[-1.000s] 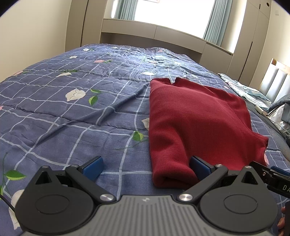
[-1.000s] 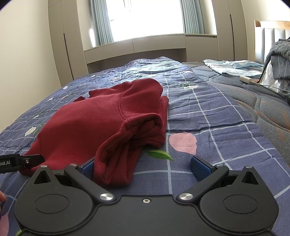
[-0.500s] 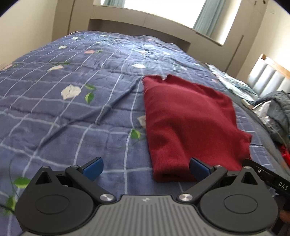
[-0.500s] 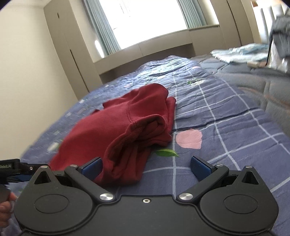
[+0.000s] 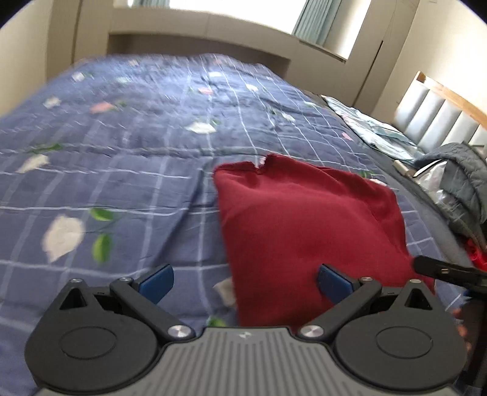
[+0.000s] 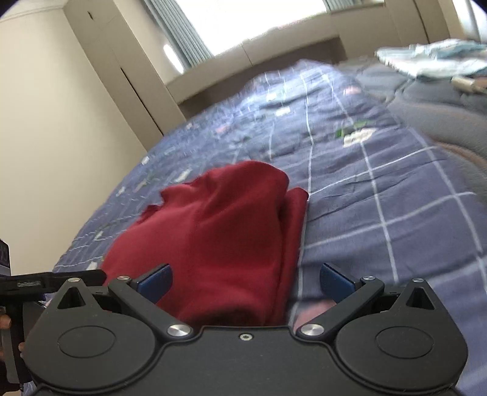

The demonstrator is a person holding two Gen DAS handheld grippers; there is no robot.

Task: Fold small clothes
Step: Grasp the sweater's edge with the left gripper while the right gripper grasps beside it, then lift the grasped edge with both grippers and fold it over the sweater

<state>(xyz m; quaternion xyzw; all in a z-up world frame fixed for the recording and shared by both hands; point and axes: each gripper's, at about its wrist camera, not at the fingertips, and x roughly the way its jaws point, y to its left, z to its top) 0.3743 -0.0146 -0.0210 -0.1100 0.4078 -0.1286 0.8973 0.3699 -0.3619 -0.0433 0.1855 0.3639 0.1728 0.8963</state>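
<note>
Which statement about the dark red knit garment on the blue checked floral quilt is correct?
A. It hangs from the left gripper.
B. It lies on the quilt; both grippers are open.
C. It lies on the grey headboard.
B: the dark red knit garment rests on the blue checked floral quilt, with the left gripper and right gripper open and clamping nothing.

A wide bed point(image 5: 127, 170) fills the room, covered by a blue quilt point(image 6: 380, 195) with a white grid and scattered flowers and leaves. Beyond its far end a bright window point(image 6: 252, 24) with grey-green curtains point(image 6: 182, 42) sits above a beige ledge point(image 5: 213, 33), and tall beige cupboards point(image 6: 121, 70) stand against a cream wall point(image 6: 45, 128). On the right, a padded headboard point(image 5: 441, 115) with a wooden frame rises behind crumpled pale bedding point(image 5: 374, 128) and a dark grey blanket point(image 5: 462, 182).
</note>
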